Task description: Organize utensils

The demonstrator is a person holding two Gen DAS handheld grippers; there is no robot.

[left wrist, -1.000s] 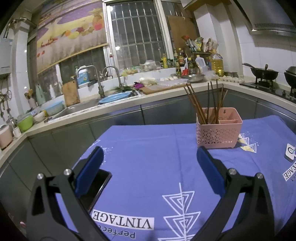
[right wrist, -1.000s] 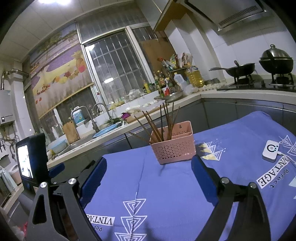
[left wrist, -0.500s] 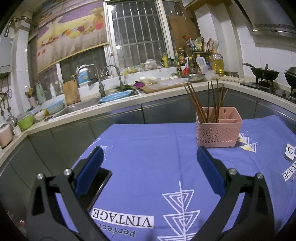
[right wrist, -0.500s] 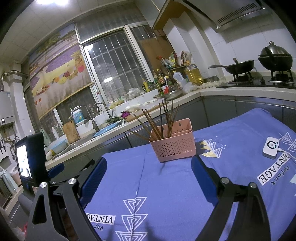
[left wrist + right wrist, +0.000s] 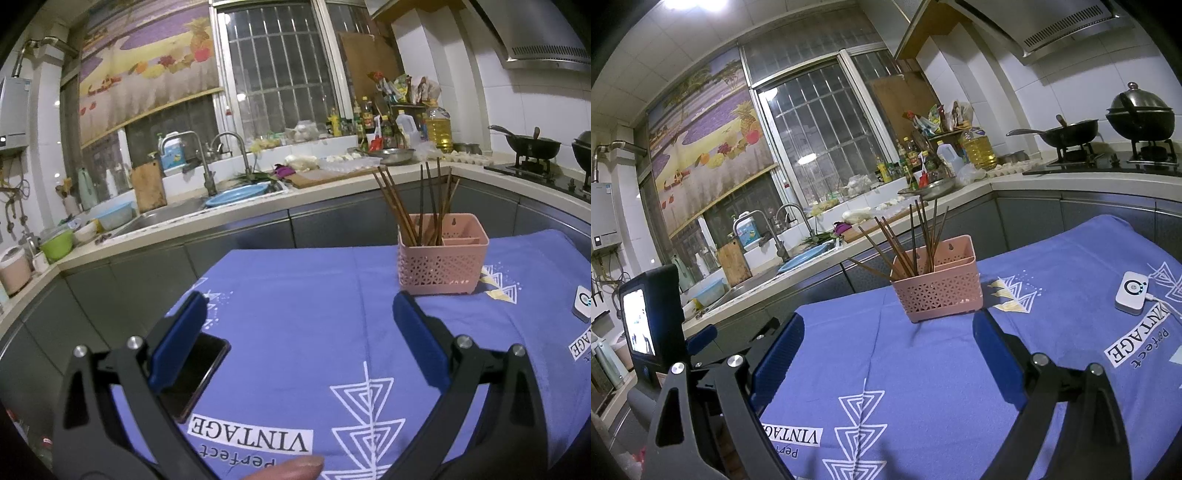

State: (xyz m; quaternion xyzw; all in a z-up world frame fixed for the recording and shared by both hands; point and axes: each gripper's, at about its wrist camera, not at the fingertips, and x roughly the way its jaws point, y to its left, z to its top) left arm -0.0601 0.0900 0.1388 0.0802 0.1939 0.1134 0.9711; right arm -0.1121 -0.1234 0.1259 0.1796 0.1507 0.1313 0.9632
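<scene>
A pink perforated utensil basket (image 5: 441,264) stands on the blue cloth at the far right, with several brown chopsticks (image 5: 410,206) upright in its left compartment. It also shows in the right wrist view (image 5: 938,286), with the chopsticks (image 5: 912,243) leaning in it. My left gripper (image 5: 299,321) is open and empty, low over the cloth, short of the basket. My right gripper (image 5: 886,345) is open and empty, just in front of the basket.
A black phone (image 5: 195,376) lies on the cloth by my left gripper's left finger. A white puck device (image 5: 1132,293) with a cable lies at the right. The blue-clothed table (image 5: 314,295) is ringed by counters with a sink (image 5: 177,214) and stove (image 5: 1108,158).
Both views have barely shifted. A fingertip now shows at the bottom edge of the left wrist view.
</scene>
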